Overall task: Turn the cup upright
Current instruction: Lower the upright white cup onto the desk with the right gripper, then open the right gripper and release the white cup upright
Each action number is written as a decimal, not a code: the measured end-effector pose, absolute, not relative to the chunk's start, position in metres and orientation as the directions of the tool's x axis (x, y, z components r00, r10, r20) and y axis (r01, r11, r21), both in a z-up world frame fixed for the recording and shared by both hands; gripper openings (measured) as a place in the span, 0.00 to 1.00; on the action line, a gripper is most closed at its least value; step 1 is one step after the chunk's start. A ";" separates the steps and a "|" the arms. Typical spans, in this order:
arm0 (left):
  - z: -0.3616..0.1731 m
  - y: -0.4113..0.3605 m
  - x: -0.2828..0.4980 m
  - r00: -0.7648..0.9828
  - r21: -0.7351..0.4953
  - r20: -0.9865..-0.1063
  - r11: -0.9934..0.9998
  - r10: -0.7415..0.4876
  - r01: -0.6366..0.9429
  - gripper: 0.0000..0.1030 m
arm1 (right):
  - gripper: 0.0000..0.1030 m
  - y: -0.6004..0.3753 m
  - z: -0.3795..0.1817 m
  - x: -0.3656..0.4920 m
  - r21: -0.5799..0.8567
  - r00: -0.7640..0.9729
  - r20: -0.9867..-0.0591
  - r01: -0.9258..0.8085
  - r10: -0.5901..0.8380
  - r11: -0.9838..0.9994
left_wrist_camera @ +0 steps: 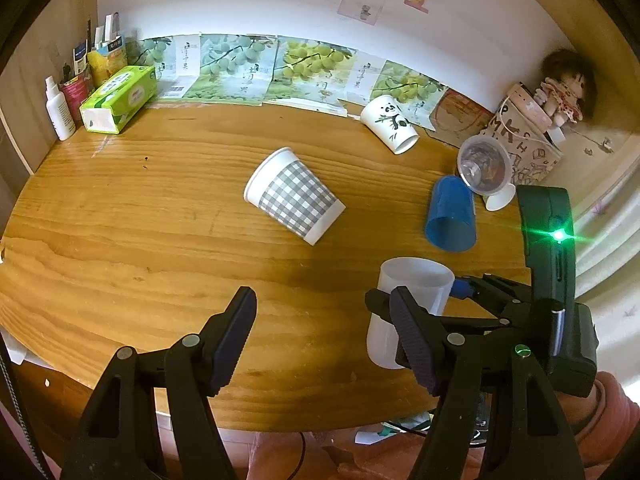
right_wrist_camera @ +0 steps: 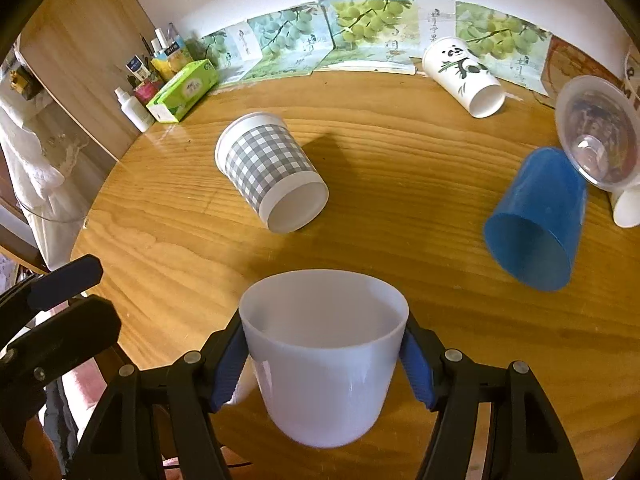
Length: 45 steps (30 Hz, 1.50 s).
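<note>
My right gripper (right_wrist_camera: 324,356) is shut on a white plastic cup (right_wrist_camera: 324,364), held upright with its mouth up, near the front edge of the wooden table (right_wrist_camera: 400,208). The same cup (left_wrist_camera: 404,300) and right gripper (left_wrist_camera: 416,300) show at the right of the left wrist view. My left gripper (left_wrist_camera: 324,340) is open and empty above the table's front edge, left of the cup. A grey checked paper cup (left_wrist_camera: 294,196) (right_wrist_camera: 270,170) lies on its side mid-table. A blue cup (left_wrist_camera: 452,216) (right_wrist_camera: 536,220) lies on its side at the right.
A panda paper cup (left_wrist_camera: 390,124) (right_wrist_camera: 464,74) lies on its side at the back. A clear cup (left_wrist_camera: 484,168) (right_wrist_camera: 600,136) lies beside the blue one. A green tissue box (left_wrist_camera: 120,98), bottles (left_wrist_camera: 60,108), a patterned box (left_wrist_camera: 524,140) and a doll (left_wrist_camera: 564,88) line the back.
</note>
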<state>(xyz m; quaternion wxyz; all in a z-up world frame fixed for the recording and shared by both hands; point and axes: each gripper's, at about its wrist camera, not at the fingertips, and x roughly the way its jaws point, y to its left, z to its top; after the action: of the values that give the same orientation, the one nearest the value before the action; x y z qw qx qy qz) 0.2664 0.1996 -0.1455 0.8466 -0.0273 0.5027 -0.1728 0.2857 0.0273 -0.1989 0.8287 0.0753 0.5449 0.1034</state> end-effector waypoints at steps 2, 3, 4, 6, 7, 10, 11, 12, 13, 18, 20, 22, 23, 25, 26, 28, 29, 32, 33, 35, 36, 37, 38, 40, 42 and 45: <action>-0.144 0.199 0.264 0.435 -0.219 -0.841 0.938 -0.322 0.270 0.71 | 0.67 0.028 -0.197 0.282 0.237 0.387 -0.887 -0.089 0.253 0.967; -0.144 0.198 0.263 0.435 -0.219 -0.840 0.937 -0.324 0.273 0.71 | 0.67 0.028 -0.196 0.279 0.236 0.388 -0.887 -0.091 0.252 0.968; -0.143 0.197 0.261 0.436 -0.218 -0.840 0.937 -0.323 0.275 0.71 | 0.67 0.028 -0.195 0.276 0.235 0.389 -0.886 -0.092 0.252 0.968; -0.142 0.197 0.258 0.437 -0.217 -0.839 0.936 -0.324 0.277 0.71 | 0.67 0.029 -0.193 0.271 0.232 0.390 -0.886 -0.095 0.250 0.968; -0.142 0.197 0.256 0.436 -0.216 -0.839 0.936 -0.324 0.278 0.71 | 0.67 0.029 -0.193 0.270 0.231 0.390 -0.886 -0.095 0.250 0.968; -0.141 0.196 0.253 0.434 -0.218 -0.839 0.934 -0.328 0.285 0.71 | 0.67 0.030 -0.190 0.263 0.229 0.393 -0.885 -0.097 0.248 0.969; -0.140 0.195 0.251 0.435 -0.216 -0.839 0.933 -0.328 0.288 0.71 | 0.67 0.030 -0.189 0.261 0.228 0.396 -0.884 -0.098 0.248 0.969; -0.140 0.195 0.249 0.437 -0.214 -0.838 0.933 -0.328 0.291 0.71 | 0.67 0.030 -0.187 0.258 0.228 0.400 -0.882 -0.098 0.248 0.969; -0.138 0.194 0.246 0.439 -0.213 -0.836 0.932 -0.329 0.294 0.71 | 0.67 0.030 -0.186 0.256 0.228 0.404 -0.880 -0.100 0.249 0.969; -0.134 0.194 0.237 0.450 -0.210 -0.829 0.931 -0.331 0.299 0.71 | 0.67 0.032 -0.178 0.247 0.225 0.426 -0.869 -0.112 0.252 0.968; -0.132 0.193 0.232 0.457 -0.208 -0.824 0.930 -0.333 0.302 0.71 | 0.67 0.032 -0.176 0.244 0.228 0.434 -0.863 -0.118 0.257 0.966; -0.130 0.194 0.228 0.465 -0.206 -0.820 0.930 -0.333 0.303 0.71 | 0.67 0.032 -0.174 0.240 0.230 0.441 -0.859 -0.119 0.259 0.966; -0.129 0.194 0.226 0.469 -0.205 -0.818 0.931 -0.333 0.303 0.71 | 0.67 0.032 -0.173 0.237 0.230 0.448 -0.856 -0.120 0.260 0.966; -0.127 0.195 0.221 0.475 -0.203 -0.815 0.931 -0.332 0.303 0.71 | 0.67 0.031 -0.169 0.232 0.231 0.462 -0.847 -0.124 0.262 0.965; -0.126 0.195 0.219 0.477 -0.203 -0.813 0.931 -0.332 0.302 0.71 | 0.67 0.031 -0.167 0.229 0.229 0.469 -0.844 -0.126 0.261 0.965; -0.124 0.195 0.214 0.480 -0.203 -0.811 0.931 -0.333 0.303 0.71 | 0.68 0.030 -0.164 0.223 0.221 0.482 -0.839 -0.125 0.254 0.967; -0.124 0.195 0.212 0.481 -0.202 -0.811 0.931 -0.332 0.302 0.71 | 0.70 0.029 -0.161 0.219 0.216 0.491 -0.835 -0.121 0.248 0.969; -0.122 0.194 0.203 0.482 -0.200 -0.811 0.932 -0.331 0.303 0.71 | 0.73 0.026 -0.155 0.206 0.210 0.517 -0.823 -0.111 0.237 0.971; -0.122 0.194 0.200 0.481 -0.199 -0.812 0.932 -0.330 0.304 0.71 | 0.74 0.025 -0.153 0.201 0.209 0.524 -0.819 -0.105 0.232 0.972; -0.123 0.194 0.192 0.474 -0.196 -0.818 0.933 -0.326 0.303 0.75 | 0.77 0.021 -0.150 0.191 0.203 0.536 -0.816 -0.088 0.219 0.975; -0.124 0.193 0.188 0.469 -0.195 -0.821 0.933 -0.324 0.302 0.76 | 0.78 0.019 -0.149 0.185 0.201 0.540 -0.814 -0.079 0.212 0.976; -0.125 0.193 0.185 0.463 -0.195 -0.826 0.933 -0.322 0.302 0.76 | 0.78 0.018 -0.148 0.179 0.201 0.544 -0.814 -0.068 0.205 0.977; -0.126 0.192 0.182 0.457 -0.192 -0.832 0.935 -0.316 0.299 0.76 | 0.78 0.016 -0.148 0.173 0.201 0.546 -0.814 -0.058 0.200 0.978; -0.132 0.191 0.174 0.433 -0.176 -0.852 0.940 -0.294 0.293 0.76 | 0.79 0.011 -0.148 0.159 0.203 0.547 -0.816 -0.028 0.185 0.979; -0.137 0.191 0.166 0.412 -0.165 -0.868 0.943 -0.278 0.288 0.76 | 0.80 0.008 -0.148 0.144 0.203 0.550 -0.818 0.001 0.170 0.979; -0.142 0.190 0.150 0.395 -0.142 -0.885 0.950 -0.247 0.277 0.76 | 0.80 0.003 -0.148 0.121 0.198 0.554 -0.820 0.037 0.145 0.979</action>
<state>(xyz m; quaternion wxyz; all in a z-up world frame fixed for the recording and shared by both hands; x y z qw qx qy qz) 0.1499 0.1905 -0.1419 0.8351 0.0139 0.5271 -0.1569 0.1205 0.0030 -0.1479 0.8762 0.0965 0.4711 0.0306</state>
